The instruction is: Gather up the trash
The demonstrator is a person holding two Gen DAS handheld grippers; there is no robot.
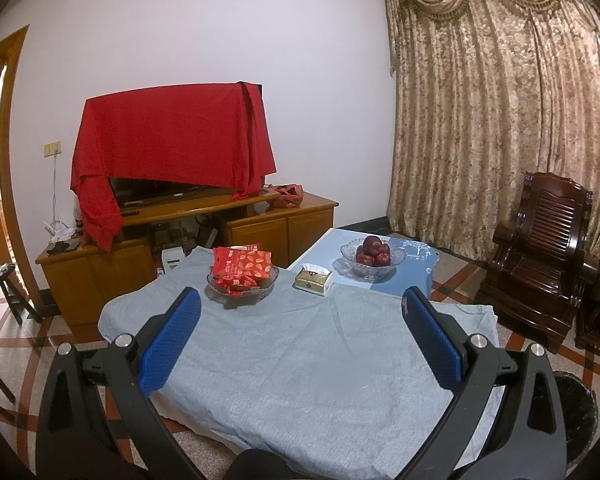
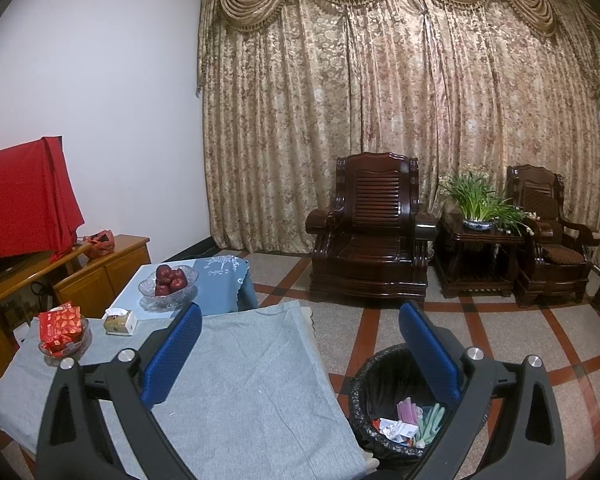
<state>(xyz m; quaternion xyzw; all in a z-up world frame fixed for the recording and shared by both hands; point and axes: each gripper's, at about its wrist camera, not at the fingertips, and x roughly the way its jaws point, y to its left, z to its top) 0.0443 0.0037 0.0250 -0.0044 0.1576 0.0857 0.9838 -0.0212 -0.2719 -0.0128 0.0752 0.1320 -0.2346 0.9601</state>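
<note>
i hold my left gripper (image 1: 300, 320) above a low table draped in a grey woven cloth (image 1: 300, 368), its two blue-padded fingers (image 1: 172, 344) spread wide apart with nothing between them. my right gripper (image 2: 300, 340) hangs over the table's right edge and the patterned floor beside it, its blue fingers (image 2: 430, 352) also wide apart and empty. the trash sits in a round black-lined wastebasket (image 2: 376, 376) on the floor just beside the table, below my right gripper: crumpled white paper and wrappers (image 2: 396, 428), some pink pieces (image 2: 408, 408) and pale green strips (image 2: 432, 420) lie at its bottom. in the left view only the basket's dark rim (image 1: 576, 408) shows at the right edge. at the far end of the grey cloth stands a clear glass bowl of red snack packets (image 1: 242, 270), and near it a gold and white tissue box (image 1: 314, 278). further back, on a blue cloth, a cut-glass bowl of dark red apples (image 1: 373, 256) stands. the near part of the grey cloth is bare. behind the table a wooden cabinet (image 1: 276, 220) carries a television under a red drape (image 1: 172, 140). a dark carved wooden armchair (image 2: 370, 224) stands before beige floral curtains (image 2: 380, 100).
</note>
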